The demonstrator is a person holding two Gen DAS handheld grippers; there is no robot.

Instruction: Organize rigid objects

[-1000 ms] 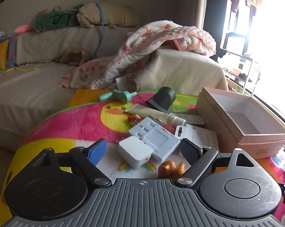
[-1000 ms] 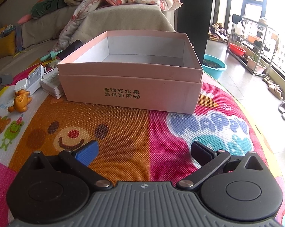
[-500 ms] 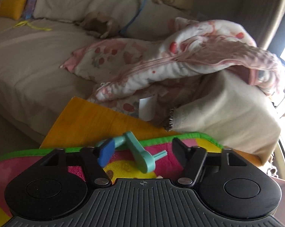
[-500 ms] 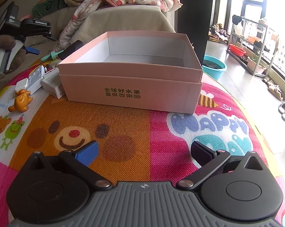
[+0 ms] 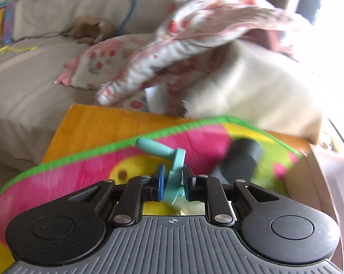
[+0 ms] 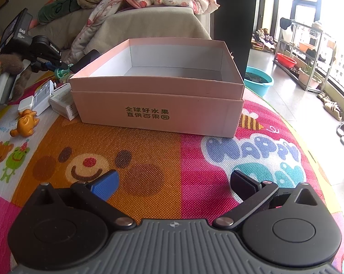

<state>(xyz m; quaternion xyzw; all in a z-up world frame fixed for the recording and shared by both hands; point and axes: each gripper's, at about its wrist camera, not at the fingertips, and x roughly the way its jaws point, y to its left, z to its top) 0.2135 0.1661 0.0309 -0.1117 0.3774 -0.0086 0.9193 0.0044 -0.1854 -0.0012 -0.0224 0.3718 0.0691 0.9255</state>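
Toy (image 5: 174, 171) (teal plastic) sits clamped between left gripper (image 5: 173, 183) fingers; right gripper (image 6: 174, 182) spread wide above mat (image 6: 149, 159).

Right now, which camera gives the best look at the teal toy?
The left wrist view: the teal toy sits close up, clamped in the left hand-held gripper, though blurred. The right wrist view shows it only small and far off, left of the pink box.

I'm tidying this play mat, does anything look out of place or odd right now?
Nothing looks damaged or spilled. The pink box sits upright and empty, while small items, like the orange toy, lie loose on the mat beside it. The left gripper grips the teal toy.
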